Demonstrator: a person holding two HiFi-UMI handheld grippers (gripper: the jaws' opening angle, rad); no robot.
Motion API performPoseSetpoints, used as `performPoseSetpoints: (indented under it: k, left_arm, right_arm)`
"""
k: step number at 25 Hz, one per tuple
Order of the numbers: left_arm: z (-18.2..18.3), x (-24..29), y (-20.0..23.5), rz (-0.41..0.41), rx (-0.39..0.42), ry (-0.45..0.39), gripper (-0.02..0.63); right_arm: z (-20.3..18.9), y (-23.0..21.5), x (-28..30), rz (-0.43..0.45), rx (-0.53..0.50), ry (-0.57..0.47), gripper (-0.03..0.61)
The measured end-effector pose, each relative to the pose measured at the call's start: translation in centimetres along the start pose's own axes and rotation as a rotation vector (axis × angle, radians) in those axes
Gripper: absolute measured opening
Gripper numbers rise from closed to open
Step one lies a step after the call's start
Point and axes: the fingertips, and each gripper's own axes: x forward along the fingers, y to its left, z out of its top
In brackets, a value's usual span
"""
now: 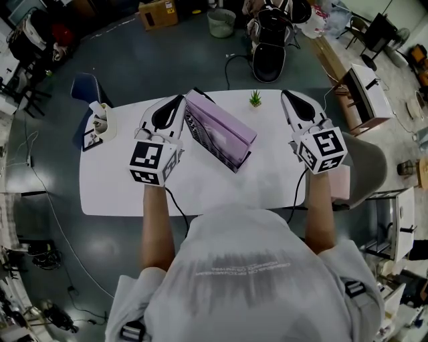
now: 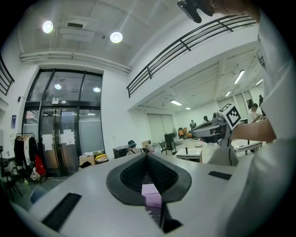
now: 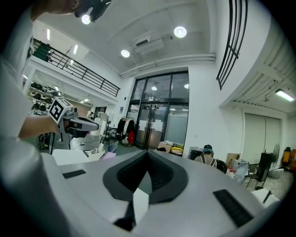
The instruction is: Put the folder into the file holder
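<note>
Both your tongs are closed tight with nothing in them: your left gripper and right gripper hover over the white table. A pale pink flat sheet, possibly the folder, lies at the table's right edge beside your right forearm. Between the two grippers, just beside the left one, the purple file holder stands slantwise on the tabletop, and beyond it a small green plant sits near the far edge.

a small green plant stands on the white table, a cardboard box on the floor beyond.
</note>
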Motion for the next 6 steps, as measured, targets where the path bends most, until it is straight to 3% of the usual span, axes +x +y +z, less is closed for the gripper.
performPoseSetpoints:
  k: [6]
  left_arm:
    - [-0.02, -0.59, 0.11, -0.001, -0.010, 0.004, 0.017]
  right_arm:
    - [-0.09, 0.49, -0.09, -0.003, 0.002, 0.011, 0.025]
